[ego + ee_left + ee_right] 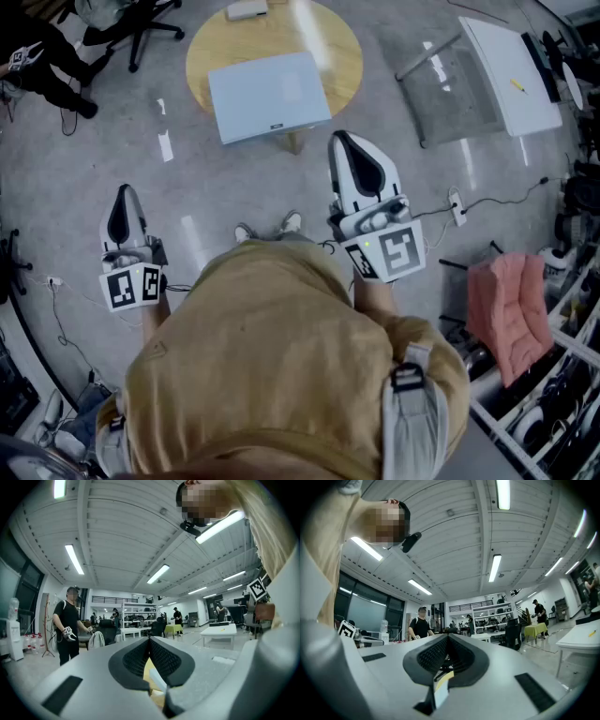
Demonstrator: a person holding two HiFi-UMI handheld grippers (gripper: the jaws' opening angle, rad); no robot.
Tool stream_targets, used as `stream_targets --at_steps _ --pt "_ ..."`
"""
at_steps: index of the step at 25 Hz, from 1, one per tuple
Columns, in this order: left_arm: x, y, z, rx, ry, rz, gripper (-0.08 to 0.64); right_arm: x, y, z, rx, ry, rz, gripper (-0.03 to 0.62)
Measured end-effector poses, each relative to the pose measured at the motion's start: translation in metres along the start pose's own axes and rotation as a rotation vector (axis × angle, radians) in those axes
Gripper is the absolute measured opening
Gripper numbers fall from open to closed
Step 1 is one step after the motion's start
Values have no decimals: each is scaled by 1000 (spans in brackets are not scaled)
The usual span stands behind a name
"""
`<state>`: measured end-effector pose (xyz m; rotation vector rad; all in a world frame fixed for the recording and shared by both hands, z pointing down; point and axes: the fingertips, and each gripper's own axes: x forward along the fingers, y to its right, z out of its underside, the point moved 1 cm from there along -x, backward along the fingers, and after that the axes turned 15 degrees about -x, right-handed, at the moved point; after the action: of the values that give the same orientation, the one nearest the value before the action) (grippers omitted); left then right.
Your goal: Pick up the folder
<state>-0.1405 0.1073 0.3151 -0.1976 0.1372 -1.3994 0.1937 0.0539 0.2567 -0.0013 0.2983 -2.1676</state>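
The folder point(269, 95), pale blue-grey and flat, lies on a round wooden table point(339, 45) ahead of me. Both grippers are held level in the air, short of the table and apart from the folder. My left gripper point(125, 192) is low at the left, its jaws closed together with nothing between them. My right gripper point(340, 141) reaches nearer the table's front edge, also shut and empty. In the left gripper view the shut left gripper point(150, 639) shows a sliver of the folder point(157, 679) below the pads. The right gripper point(448, 637) shows the same.
A white table point(511, 70) and a grey glass-topped stand point(450, 84) are at the back right. An office chair point(141, 28) is at the back left, a pink-draped seat point(506, 309) and shelving at the right. A power strip and cables point(457, 206) lie on the floor.
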Motion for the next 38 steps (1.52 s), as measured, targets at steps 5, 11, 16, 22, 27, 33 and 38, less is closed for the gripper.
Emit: stream_targets --at_steps 5,11,16,22,27,33,38 --pt "-7 -21 4 -23 -24 -11 3 6 -22 0 19 -8 -13 0" --pt "-5 -9 5 -18 -32 -10 3 0 -20 4 19 -16 -33 0" --pt "1 7 9 -15 -38 -28 3 2 -19 32 198 0 -151 1" --pt "-5 28 12 -15 -54 -84 3 3 -52 135 414 -193 -327 3" --pt "-19 25 28 -15 -93 -129 3 11 -66 189 613 -265 -341 3" --pt "-15 -5 32 -44 -111 -141 2 30 -93 195 620 -309 -378 3" --pt "20 -35 23 -57 -105 -75 3 58 -109 194 619 -342 -350 3"
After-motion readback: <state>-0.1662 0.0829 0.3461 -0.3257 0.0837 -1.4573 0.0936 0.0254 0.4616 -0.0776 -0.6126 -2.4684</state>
